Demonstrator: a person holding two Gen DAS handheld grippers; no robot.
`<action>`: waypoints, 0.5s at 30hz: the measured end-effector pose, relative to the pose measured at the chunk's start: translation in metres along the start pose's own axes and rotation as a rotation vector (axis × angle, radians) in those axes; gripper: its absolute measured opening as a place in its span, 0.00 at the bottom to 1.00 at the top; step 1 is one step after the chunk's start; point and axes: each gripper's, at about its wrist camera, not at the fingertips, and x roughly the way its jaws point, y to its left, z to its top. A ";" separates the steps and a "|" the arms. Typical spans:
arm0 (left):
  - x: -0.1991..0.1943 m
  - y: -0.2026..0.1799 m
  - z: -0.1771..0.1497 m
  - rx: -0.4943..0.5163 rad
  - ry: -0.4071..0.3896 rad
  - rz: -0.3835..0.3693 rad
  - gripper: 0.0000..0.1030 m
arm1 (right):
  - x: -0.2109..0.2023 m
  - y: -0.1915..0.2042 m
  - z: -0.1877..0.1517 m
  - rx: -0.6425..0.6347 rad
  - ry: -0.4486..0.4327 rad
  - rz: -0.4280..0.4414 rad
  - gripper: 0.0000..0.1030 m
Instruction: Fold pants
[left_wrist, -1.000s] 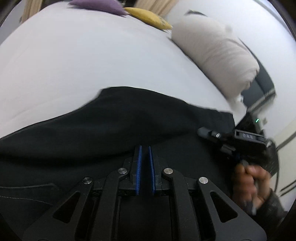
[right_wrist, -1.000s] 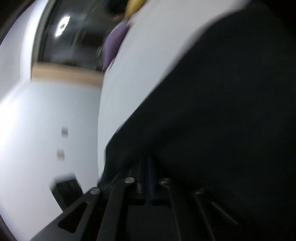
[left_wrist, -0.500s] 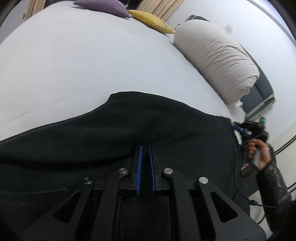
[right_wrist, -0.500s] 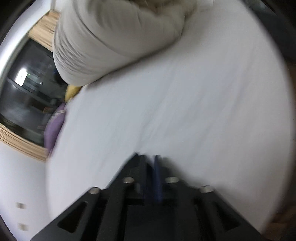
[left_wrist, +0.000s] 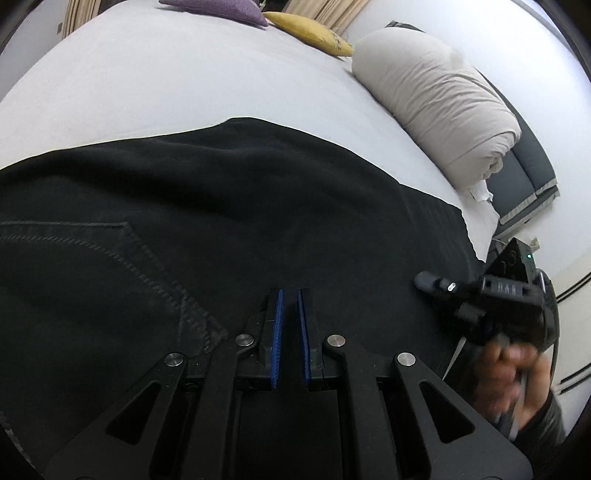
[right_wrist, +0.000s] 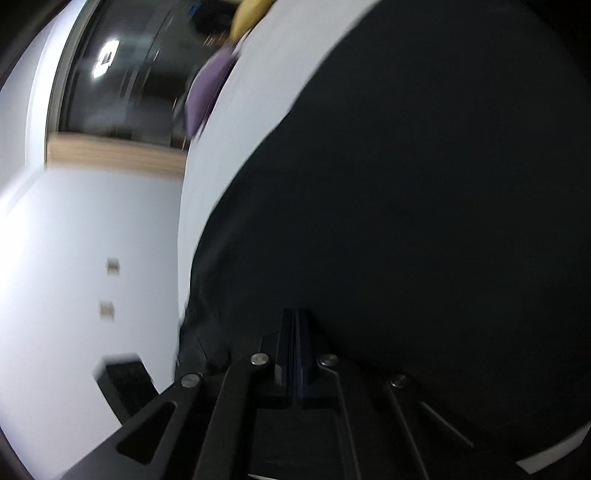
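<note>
A bedroom in a home: a wide bed (left_wrist: 155, 92) under a white sheet fills the left wrist view, with a rolled cream duvet (left_wrist: 439, 96) at two o'clock, purple (left_wrist: 218, 7) and yellow (left_wrist: 306, 29) cushions and curtains (left_wrist: 325, 11) at twelve.

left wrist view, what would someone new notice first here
The black pants spread wide over the white bed, filling the lower half, with a stitched back pocket at the left. Low in the middle the left gripper shows two blue pads a narrow slit apart. Behind, a rolled beige duvet lies at the right edge, with a yellow cushion and a purple cushion at the far end.
</note>
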 end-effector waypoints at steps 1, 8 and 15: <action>-0.001 0.003 -0.003 -0.004 -0.003 -0.006 0.08 | -0.015 -0.007 0.007 0.018 -0.044 -0.035 0.00; -0.002 0.010 -0.018 0.001 -0.012 -0.013 0.08 | -0.131 -0.050 0.039 0.138 -0.346 -0.352 0.00; 0.004 0.004 -0.017 0.001 -0.017 -0.007 0.08 | -0.199 -0.047 0.035 0.126 -0.498 -0.381 0.28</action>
